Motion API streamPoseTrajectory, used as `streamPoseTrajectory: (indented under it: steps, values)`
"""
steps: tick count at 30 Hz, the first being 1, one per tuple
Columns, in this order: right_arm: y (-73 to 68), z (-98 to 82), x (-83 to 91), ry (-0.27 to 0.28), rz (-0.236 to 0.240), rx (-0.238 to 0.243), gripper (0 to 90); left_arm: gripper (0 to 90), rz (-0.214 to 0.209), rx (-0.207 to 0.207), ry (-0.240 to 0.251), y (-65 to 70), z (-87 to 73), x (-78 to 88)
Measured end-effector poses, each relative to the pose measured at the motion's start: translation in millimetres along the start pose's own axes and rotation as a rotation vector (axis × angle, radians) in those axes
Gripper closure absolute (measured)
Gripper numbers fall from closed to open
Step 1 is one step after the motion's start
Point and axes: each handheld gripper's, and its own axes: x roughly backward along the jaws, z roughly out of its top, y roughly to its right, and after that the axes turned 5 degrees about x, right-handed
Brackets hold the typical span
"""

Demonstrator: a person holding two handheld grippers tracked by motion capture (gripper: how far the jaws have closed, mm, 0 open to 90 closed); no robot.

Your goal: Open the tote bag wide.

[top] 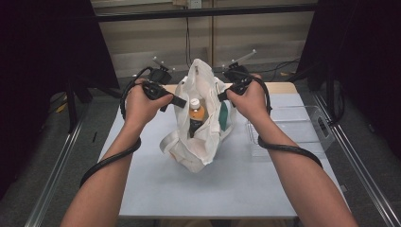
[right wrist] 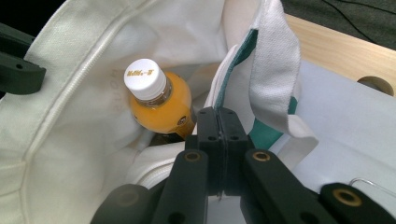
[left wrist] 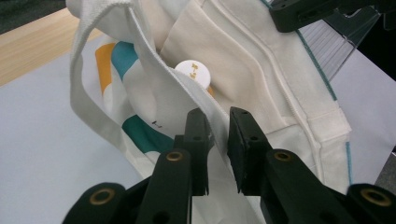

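Note:
A white tote bag point(top: 194, 146) with teal and orange print stands in the middle of the table. An orange drink bottle point(top: 196, 111) with a white cap stands upright inside it. My left gripper point(top: 178, 100) is at the bag's left rim; in the left gripper view its jaws point(left wrist: 218, 114) are closed on the hem, and the bottle cap point(left wrist: 196, 73) shows just beyond. My right gripper point(top: 221, 96) is at the right rim. Its jaws point(right wrist: 218, 112) meet tightly with the bag's edge pinched at their tips, beside the bottle point(right wrist: 159, 105).
A clear plastic container point(top: 293, 127) sits on the grey mat point(top: 213, 189) to the right of the bag. A wooden table edge point(top: 279, 87) runs along the back. Metal rails and dark curtains flank the table.

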Motion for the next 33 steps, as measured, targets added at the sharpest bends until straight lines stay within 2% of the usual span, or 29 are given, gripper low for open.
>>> streamPoseTrajectory:
  steps: [1, 9, 10, 15, 19, 23, 24, 28, 29, 33]
  values:
    - [0.1, -0.2, 0.2, 0.000, -0.002, 0.004, 90.0, 78.5, -0.001, 0.019, 0.010, 0.2, -0.5, -0.4]
    - [4.9, -3.9, 1.2, -0.006, -0.014, 0.005, 90.0, 81.7, 0.013, 0.053, 0.017, -7.3, -4.8, 4.1]
    - [6.4, -5.1, 1.3, -0.004, -0.016, 0.006, 90.0, 81.9, 0.019, 0.070, 0.021, -8.0, -6.0, 4.6]
    - [12.3, -9.5, 0.6, 0.001, -0.020, -0.014, 90.0, 82.6, 0.040, 0.089, 0.022, -14.6, -10.1, 7.7]
    - [16.5, -13.1, 0.4, 0.007, -0.018, -0.021, 90.0, 82.5, 0.030, 0.120, 0.040, -21.1, -14.0, 8.8]
    - [19.2, -15.8, -0.3, 0.009, -0.024, -0.027, 90.0, 82.5, 0.047, 0.144, 0.051, -24.2, -17.5, 9.4]
    - [20.2, -16.4, -0.4, 0.007, -0.027, -0.027, 90.0, 82.5, 0.044, 0.133, 0.048, -26.9, -18.5, 10.1]
    - [23.7, -19.8, -0.6, 0.009, -0.032, -0.037, 90.0, 82.5, 0.055, 0.161, 0.069, -28.6, -21.2, 10.1]
    - [24.5, -20.6, -0.6, 0.006, -0.035, -0.036, 90.0, 82.5, 0.060, 0.149, 0.060, -30.0, -21.3, 10.9]
    - [26.7, -22.9, -1.7, 0.011, -0.043, -0.044, 90.0, 82.5, 0.071, 0.166, 0.068, -33.2, -22.5, 10.5]
